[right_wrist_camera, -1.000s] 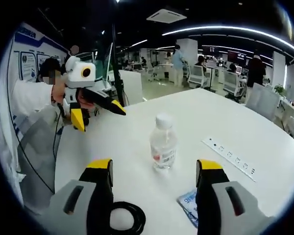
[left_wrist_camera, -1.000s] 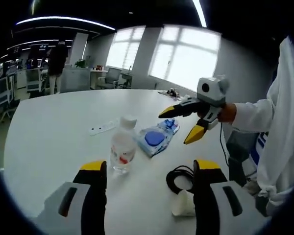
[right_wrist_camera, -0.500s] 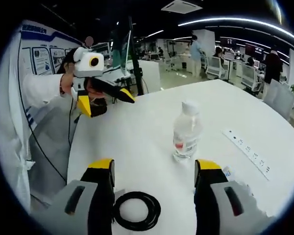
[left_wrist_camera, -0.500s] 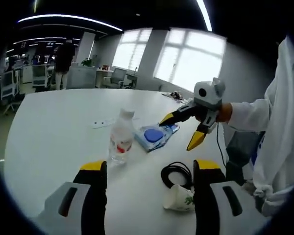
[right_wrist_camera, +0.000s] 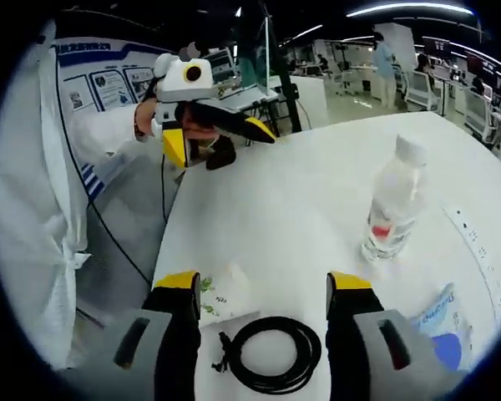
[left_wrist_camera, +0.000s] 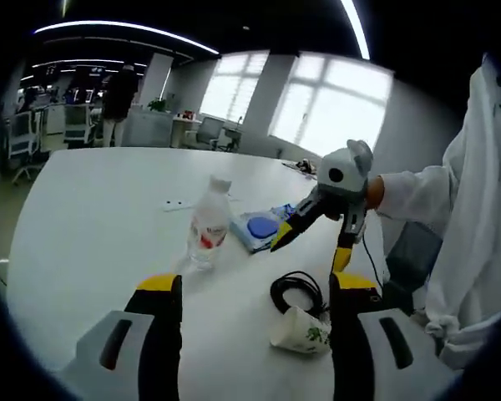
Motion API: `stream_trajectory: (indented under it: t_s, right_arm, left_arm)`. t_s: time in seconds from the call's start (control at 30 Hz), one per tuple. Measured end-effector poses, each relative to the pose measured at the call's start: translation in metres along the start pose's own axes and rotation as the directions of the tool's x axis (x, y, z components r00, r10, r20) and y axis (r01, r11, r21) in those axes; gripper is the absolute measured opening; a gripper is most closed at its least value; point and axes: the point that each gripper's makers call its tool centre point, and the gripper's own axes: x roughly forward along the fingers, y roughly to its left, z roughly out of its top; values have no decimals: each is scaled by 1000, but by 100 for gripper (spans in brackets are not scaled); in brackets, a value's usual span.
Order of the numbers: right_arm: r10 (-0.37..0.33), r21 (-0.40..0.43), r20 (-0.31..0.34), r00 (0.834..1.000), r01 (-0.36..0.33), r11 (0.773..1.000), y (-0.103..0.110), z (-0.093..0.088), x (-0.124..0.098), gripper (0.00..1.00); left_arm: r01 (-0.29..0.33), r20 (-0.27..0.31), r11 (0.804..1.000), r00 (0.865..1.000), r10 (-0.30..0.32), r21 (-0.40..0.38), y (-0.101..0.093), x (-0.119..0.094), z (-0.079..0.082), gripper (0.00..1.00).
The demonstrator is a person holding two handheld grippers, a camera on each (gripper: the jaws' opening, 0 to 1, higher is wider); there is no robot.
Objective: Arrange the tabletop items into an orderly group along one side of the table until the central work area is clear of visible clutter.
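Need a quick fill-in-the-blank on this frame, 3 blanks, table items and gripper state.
1. The clear plastic water bottle with a white cap stands ____ on the white table.
2. The white paper cup lies on its ____ beside the coiled black cable.
3. The right gripper hovers above the table with its jaws ____.

Missing words: upright; side; open
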Motion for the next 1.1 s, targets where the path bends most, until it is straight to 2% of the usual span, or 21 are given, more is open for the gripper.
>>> stream_trajectory:
  t_s: [0.13,0.23,0.37,0.5,0.6,0.67,0.7,0.87,0.97,1.1]
  right_arm:
    - [92,-34,-76,993,-95,995,9,-8,14,54]
    - [135,-44,-96,986,-140,989,12,-8,22,51]
    - [202,-60,-144,969,-212,975,17,-12,32,42]
    - [291,-79,-211,933,-313,947,27,-20,39,31]
    - [315,-78,-248,916,-343,936,28,-25,45,29]
    - [341,-63,-288,895,-373,926,29,-30,46,27]
    - [345,-71,-280,896,-378,923,29,-28,50,25]
    - [405,-53,-335,851,-446,893,38,-34,52,16]
    - [417,-63,-334,846,-461,885,44,-34,50,3]
    - [426,-59,-319,847,-466,883,53,-33,47,0]
  left_arm:
    - [-5,0,1000,1000,5,-9,0,-2,-4,73]
    - [-10,6,1000,1000,10,-16,1,-4,-4,73]
    - [-17,9,1000,1000,17,-24,3,-6,-7,73]
    - [-31,19,999,999,32,-32,7,-10,-8,72]
    - [-36,26,999,999,37,-37,8,-12,-8,72]
    - [-39,30,998,999,40,-41,8,-13,-10,72]
    - [-41,30,998,999,42,-43,9,-13,-10,72]
    - [-44,30,998,998,46,-48,8,-15,-13,71]
    - [-43,30,998,999,45,-46,7,-16,-13,71]
    - [-41,38,998,998,42,-47,5,-16,-11,71]
